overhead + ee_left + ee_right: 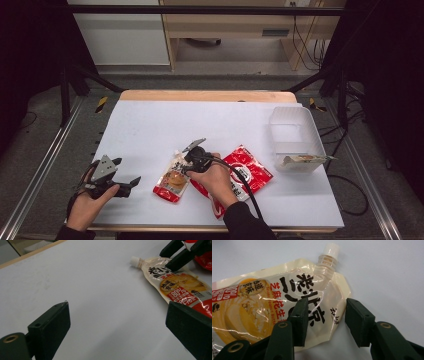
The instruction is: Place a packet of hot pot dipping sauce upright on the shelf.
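Observation:
A spouted pouch [172, 181] with a white cap, cream top and red bottom lies flat on the white table [200, 125]. My right gripper [185, 162] points down at its spout end. In the right gripper view the jaws [327, 305] stand apart astride the pouch's [262, 310] upper corner, one over the printed face, the other just past the edge, neither pad pressing it. My left gripper [127, 171] rests at the table's front left, open wide with only bare table between its jaws [117, 312]. From there the pouch [180, 287] and the right gripper [166, 260] appear at the upper right.
A red flat packet [252, 172] lies just right of the pouch, partly under the right hand. A clear plastic bin [300, 117] stands at the right edge with a small packet [300, 160] at its near end. The table's wooden far edge [207, 95] runs along the back.

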